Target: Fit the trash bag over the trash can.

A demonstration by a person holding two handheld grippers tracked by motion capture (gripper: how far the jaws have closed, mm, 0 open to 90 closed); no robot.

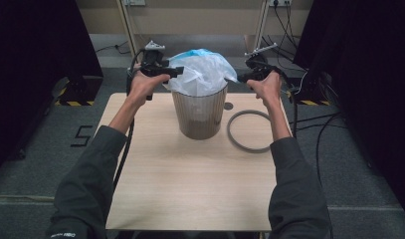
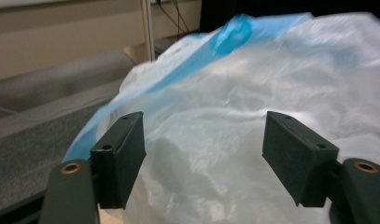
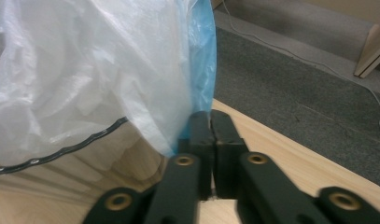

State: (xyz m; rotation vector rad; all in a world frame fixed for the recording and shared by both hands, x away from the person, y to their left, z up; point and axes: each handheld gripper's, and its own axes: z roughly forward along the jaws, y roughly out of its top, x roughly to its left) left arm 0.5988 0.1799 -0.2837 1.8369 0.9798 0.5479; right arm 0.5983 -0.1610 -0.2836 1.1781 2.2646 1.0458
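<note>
A ribbed, translucent grey plastic bin [image 1: 199,113] stands upright on the light wooden table [image 1: 190,189], a little behind the table's middle. A thin, white translucent plastic bag with a blue edge [image 1: 202,72] sits in the bin and puffs up above its rim, and its lower part hangs over the top of the bin. In the high view the left gripper [image 1: 174,72] is at the left side of the bag, near the top, and the right gripper [image 1: 231,78] is at the right side, at nearly the same height. In the left gripper view the two black jaws of the left gripper [image 2: 204,158] stand wide apart, with the bag film just in front and between them; the pads do not press on it. In the right gripper view the jaws of the right gripper [image 3: 211,133] are pressed together, and the blue edge of the bag [image 3: 197,74] runs down into them, so this gripper pinches the bag. A grey plastic ring [image 1: 251,131] lies flat on the table just to the right of the bin, not touching it. Grey carpet floor [image 1: 36,164] is around the table.
</note>
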